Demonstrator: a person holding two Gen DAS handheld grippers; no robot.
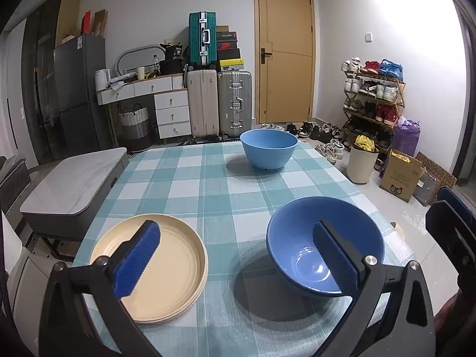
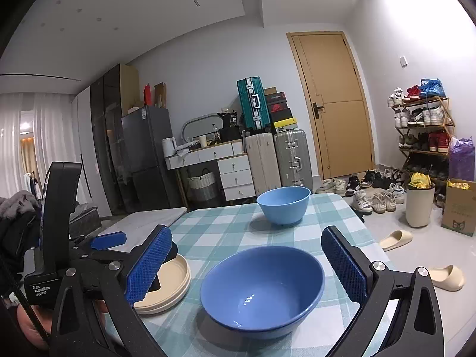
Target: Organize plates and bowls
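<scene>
Sharp, evenly lit fisheye views; right-side window glare, dark bowed corners.

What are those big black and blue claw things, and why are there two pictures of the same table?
They are grippers, like big tongs, and a person holds one in each hand. Each has a small camera looking out between its two fingers, so you get two pictures: one from the left gripper, one from the right gripper. In the right picture you can also see the left gripper from the side. On the checked tablecloth lie a stack of cream plates, a dark blue bowl close by and a light blue bowl farther back. Both grippers are wide open and hold nothing.
</scene>
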